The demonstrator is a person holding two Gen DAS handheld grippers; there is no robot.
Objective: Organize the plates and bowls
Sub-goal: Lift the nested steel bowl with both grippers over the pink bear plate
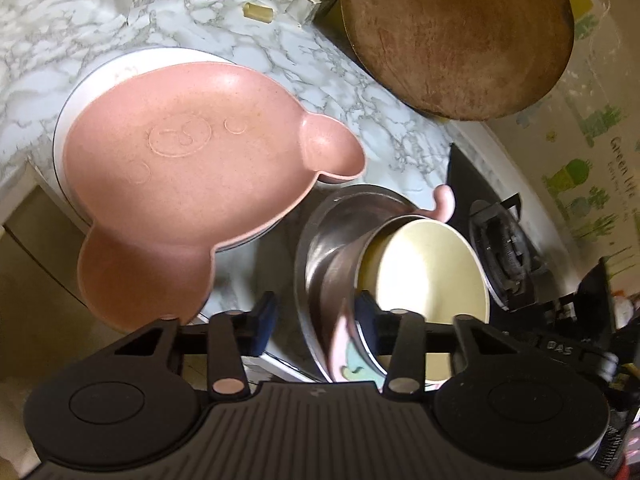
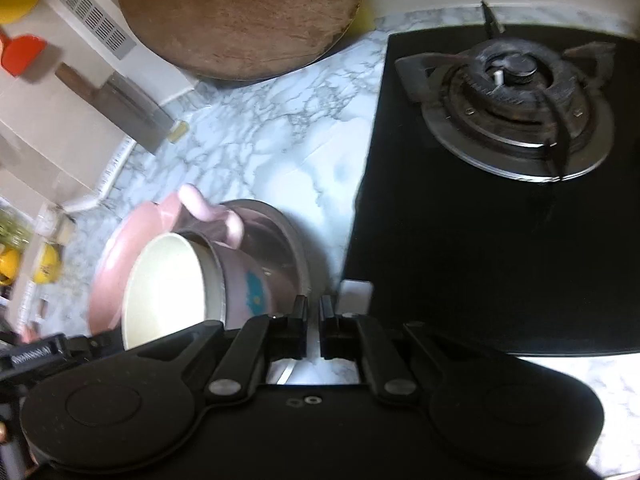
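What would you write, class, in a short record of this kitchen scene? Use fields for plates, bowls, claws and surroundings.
plates: pink plate stacked on white plate, on marble counter
bowls: pink cup, tilted, inside steel bowl
left claw: open, around the cup's wall
right claw: shut, empty, near the steel bowl
surroundings: wooden board, gas burner

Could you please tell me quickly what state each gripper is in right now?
Left gripper: open, jaws astride the rim of the pink cream-lined cup, not clamped.
Right gripper: closed, empty.
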